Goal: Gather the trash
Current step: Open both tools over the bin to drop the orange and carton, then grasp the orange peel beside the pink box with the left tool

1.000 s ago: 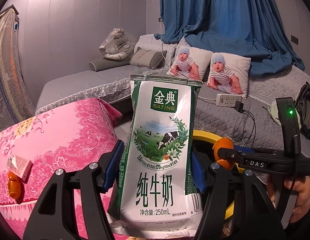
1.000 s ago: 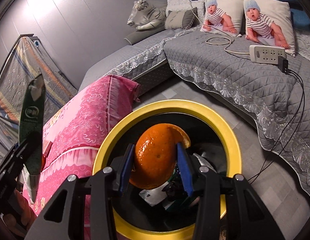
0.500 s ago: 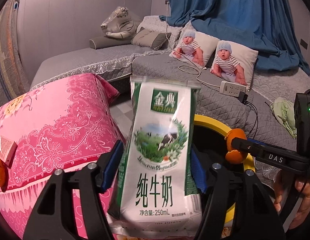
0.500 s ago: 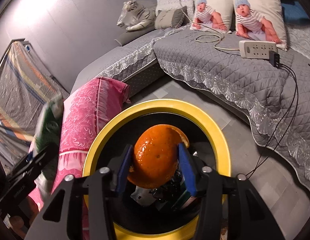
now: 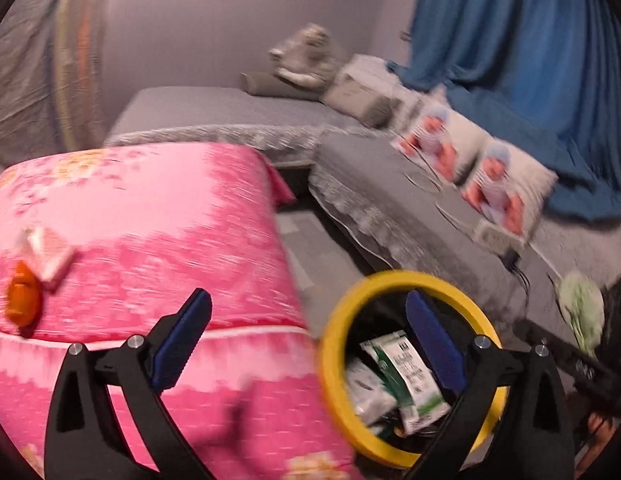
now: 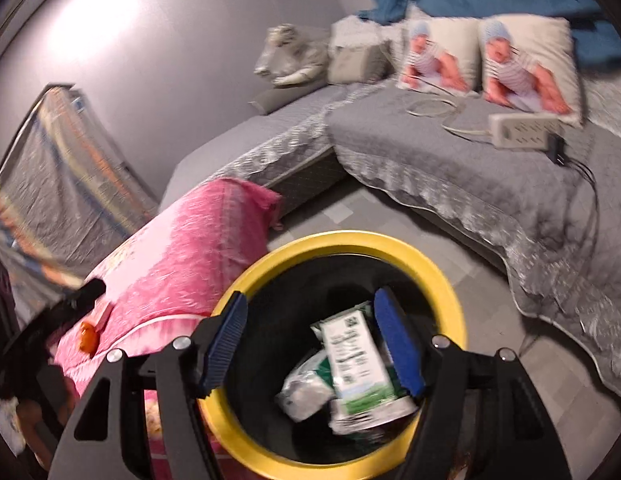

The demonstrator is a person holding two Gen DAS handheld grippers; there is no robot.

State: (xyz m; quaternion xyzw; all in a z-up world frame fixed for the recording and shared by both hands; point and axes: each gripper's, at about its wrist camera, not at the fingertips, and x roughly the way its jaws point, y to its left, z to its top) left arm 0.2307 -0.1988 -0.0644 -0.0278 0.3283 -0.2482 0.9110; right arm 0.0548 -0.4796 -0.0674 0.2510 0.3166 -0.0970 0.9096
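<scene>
A yellow-rimmed black bin [image 5: 342,320] [image 6: 350,240] stands on the floor beside a pink cushion [image 5: 150,220] [image 6: 198,240]. Green and white milk cartons [image 5: 406,376] [image 6: 354,364] lie inside the bin with other crumpled packaging. My left gripper [image 5: 306,340] is open and empty, above the cushion's edge and the bin's left rim. My right gripper [image 6: 310,344] is open and empty, directly above the bin. An orange peel piece [image 5: 24,300] [image 6: 88,338] and a small paper wrapper [image 5: 46,252] lie on the cushion. Both views are motion-blurred.
A grey quilted bed [image 5: 410,208] [image 6: 470,184] runs behind the bin, with two baby-print pillows [image 6: 490,56], a white power strip [image 6: 522,130] and cables. Blue curtain [image 5: 530,60] hangs at the back right. A pale green item [image 5: 582,308] lies on the bed at the right.
Both grippers have opened. The milk carton has left my left gripper and the orange peel has left my right gripper; a carton now lies in the bin. Both cameras have swung.
</scene>
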